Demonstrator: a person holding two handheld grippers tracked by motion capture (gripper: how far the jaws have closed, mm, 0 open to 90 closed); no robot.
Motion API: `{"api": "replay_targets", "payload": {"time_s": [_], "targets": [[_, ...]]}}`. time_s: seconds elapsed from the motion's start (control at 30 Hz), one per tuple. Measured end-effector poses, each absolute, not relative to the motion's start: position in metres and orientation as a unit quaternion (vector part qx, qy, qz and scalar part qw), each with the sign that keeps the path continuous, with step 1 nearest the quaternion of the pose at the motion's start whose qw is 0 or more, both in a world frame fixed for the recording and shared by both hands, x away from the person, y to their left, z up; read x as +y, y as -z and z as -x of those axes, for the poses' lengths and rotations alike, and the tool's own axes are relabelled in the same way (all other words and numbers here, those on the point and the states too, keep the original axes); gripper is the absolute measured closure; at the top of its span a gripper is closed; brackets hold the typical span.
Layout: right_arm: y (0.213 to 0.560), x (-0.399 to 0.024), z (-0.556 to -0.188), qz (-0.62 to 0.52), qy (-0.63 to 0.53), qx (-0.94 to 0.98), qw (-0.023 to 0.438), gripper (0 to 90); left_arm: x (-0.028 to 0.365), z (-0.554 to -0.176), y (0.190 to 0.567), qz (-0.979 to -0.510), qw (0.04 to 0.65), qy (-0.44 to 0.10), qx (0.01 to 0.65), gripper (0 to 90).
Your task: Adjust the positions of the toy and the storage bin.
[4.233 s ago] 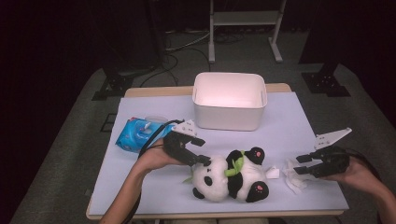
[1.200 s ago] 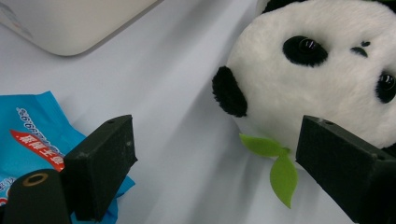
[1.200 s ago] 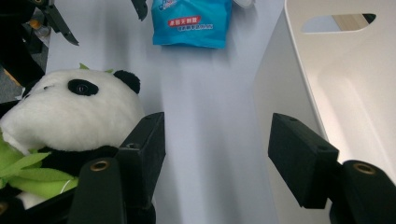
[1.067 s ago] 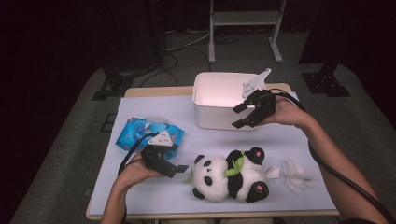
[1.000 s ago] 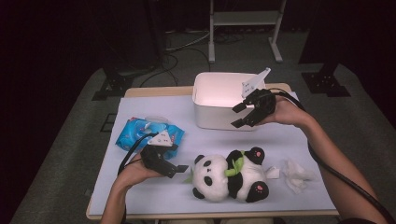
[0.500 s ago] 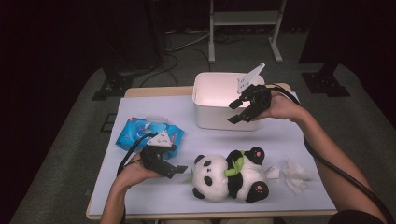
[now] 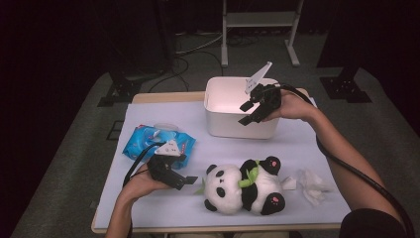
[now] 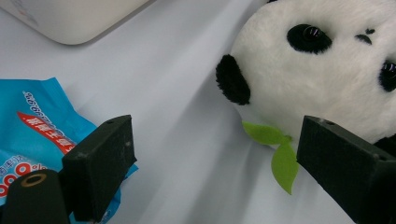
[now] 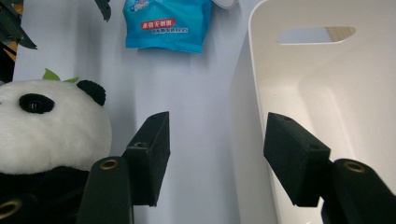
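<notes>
Straddling the bin (image 7: 240,106) wall, right gripper (image 7: 250,106) is closing spread, empty jaws (wall between them) — left gripper (image 7: 184,181), spread, empty, is idling nearer the panda (image 7: 245,191).

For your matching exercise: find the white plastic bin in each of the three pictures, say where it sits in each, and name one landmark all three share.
High view: the white bin stands at the table's far middle, beside the right gripper.
Left gripper view: a rounded corner of it shows at the top left.
Right gripper view: its wall and inside take up the right half.
Shared landmark: the blue wipes pack.
</notes>
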State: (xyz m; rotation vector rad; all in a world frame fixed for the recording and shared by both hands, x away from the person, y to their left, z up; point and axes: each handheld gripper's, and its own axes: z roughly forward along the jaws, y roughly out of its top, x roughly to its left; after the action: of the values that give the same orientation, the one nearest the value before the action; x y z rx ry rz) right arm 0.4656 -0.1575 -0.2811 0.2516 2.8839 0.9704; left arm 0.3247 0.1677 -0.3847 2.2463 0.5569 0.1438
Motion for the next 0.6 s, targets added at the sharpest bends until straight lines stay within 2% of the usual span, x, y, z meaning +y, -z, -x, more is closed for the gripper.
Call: {"api": "replay_targets", "payload": {"time_s": [0.6], "targets": [[0.295,-0.146,-0.492,-0.092,-0.294,0.951,0.037,47.4,0.172,-0.328,0.386,-0.885,0.403,-0.052,0.228,10.7]]}}
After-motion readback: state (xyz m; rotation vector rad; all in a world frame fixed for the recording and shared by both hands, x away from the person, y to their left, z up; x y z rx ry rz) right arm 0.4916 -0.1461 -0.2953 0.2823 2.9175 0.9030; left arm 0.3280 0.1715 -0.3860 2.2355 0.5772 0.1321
